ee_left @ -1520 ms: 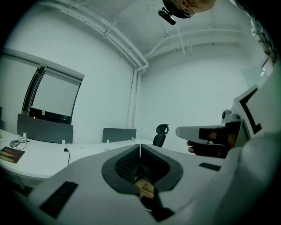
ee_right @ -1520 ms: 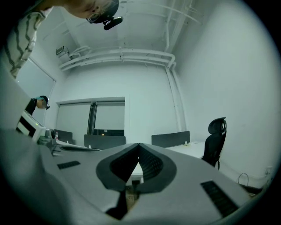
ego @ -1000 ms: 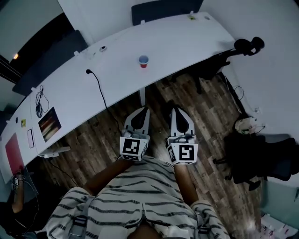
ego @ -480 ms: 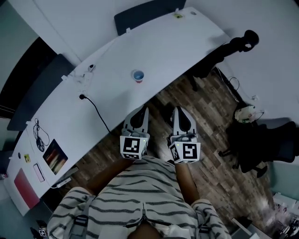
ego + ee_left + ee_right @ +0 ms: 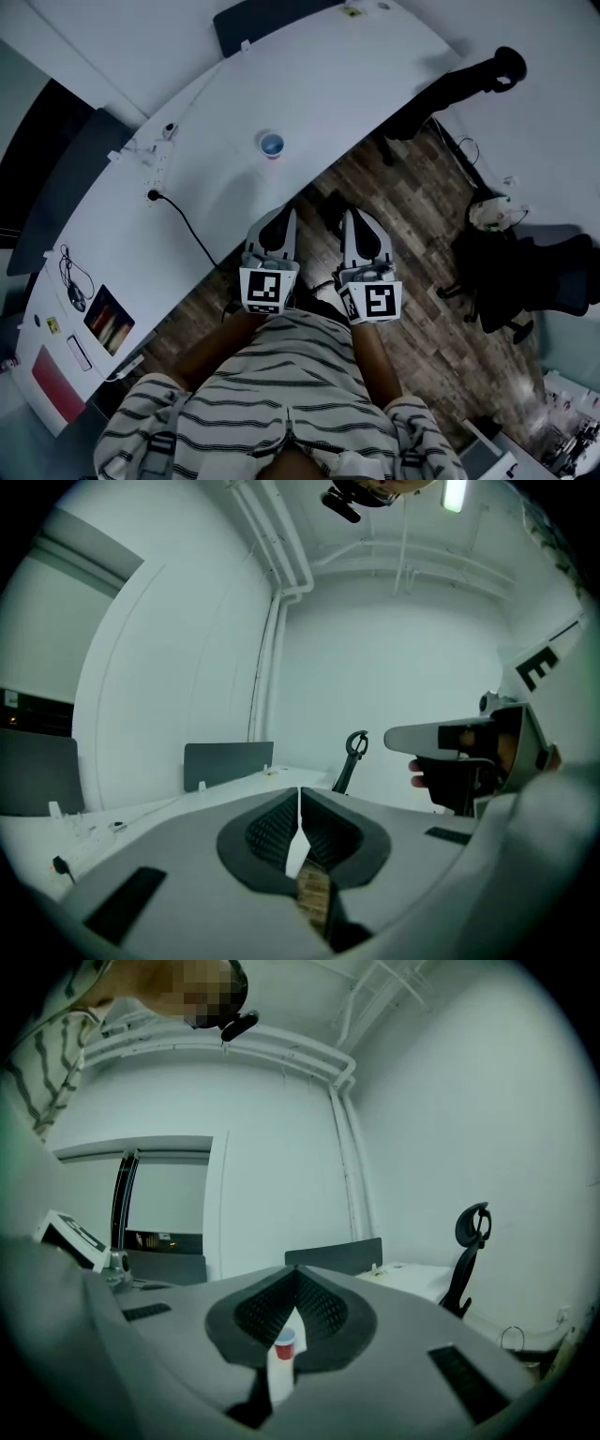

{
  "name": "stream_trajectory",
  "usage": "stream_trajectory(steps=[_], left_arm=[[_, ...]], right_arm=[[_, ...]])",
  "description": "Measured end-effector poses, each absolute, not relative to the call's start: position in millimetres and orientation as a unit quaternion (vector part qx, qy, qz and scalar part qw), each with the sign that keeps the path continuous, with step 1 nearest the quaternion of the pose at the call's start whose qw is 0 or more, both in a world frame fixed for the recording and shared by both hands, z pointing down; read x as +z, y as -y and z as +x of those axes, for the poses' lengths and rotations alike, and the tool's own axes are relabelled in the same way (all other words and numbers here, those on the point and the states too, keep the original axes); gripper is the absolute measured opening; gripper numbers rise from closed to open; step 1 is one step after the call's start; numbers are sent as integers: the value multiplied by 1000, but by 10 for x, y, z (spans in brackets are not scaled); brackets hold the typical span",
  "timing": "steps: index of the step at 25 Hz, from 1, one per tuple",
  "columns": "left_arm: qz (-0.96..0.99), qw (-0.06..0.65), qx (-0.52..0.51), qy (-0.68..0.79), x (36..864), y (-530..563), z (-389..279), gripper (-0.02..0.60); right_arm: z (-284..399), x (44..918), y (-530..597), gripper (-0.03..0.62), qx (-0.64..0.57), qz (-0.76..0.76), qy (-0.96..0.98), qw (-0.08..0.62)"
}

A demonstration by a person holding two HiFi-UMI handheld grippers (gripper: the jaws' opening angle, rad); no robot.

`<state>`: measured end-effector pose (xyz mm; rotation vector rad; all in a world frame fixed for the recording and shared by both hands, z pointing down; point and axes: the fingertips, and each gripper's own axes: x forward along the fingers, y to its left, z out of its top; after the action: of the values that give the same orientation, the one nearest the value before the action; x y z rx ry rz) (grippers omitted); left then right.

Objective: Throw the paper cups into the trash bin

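A red paper cup (image 5: 271, 144) with a pale inside stands upright on the long white table (image 5: 328, 94), near its front edge. My left gripper (image 5: 284, 216) and right gripper (image 5: 353, 217) are held side by side close to the person's body, over the wooden floor and short of the table. Both are shut with nothing in them. In the left gripper view the left gripper (image 5: 299, 797) has its jaws pressed together. Through the slot below the right gripper's (image 5: 296, 1277) closed tips the cup (image 5: 284, 1342) shows small and far ahead. No trash bin can be made out.
A black office chair (image 5: 469, 82) stands at the table's right end, and another (image 5: 530, 281) on the floor at right. A black cable (image 5: 187, 225) and power strip (image 5: 155, 159) lie on the table at left. A dark divider panel (image 5: 272, 14) rises behind the table.
The head view has swung: the table and cup sit a little lower and further left in the picture. Both grippers stay shut, side by side near the body.
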<state>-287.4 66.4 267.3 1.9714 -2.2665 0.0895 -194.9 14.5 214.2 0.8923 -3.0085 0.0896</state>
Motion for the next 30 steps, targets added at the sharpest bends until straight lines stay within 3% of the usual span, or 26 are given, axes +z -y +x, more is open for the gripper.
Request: stream_trajectory(steps=[30], left_arm=[[571, 119, 51, 810, 3784, -72, -3694, 37]], right_arm=[[-2217, 2889, 131, 11, 51, 258, 964, 39]])
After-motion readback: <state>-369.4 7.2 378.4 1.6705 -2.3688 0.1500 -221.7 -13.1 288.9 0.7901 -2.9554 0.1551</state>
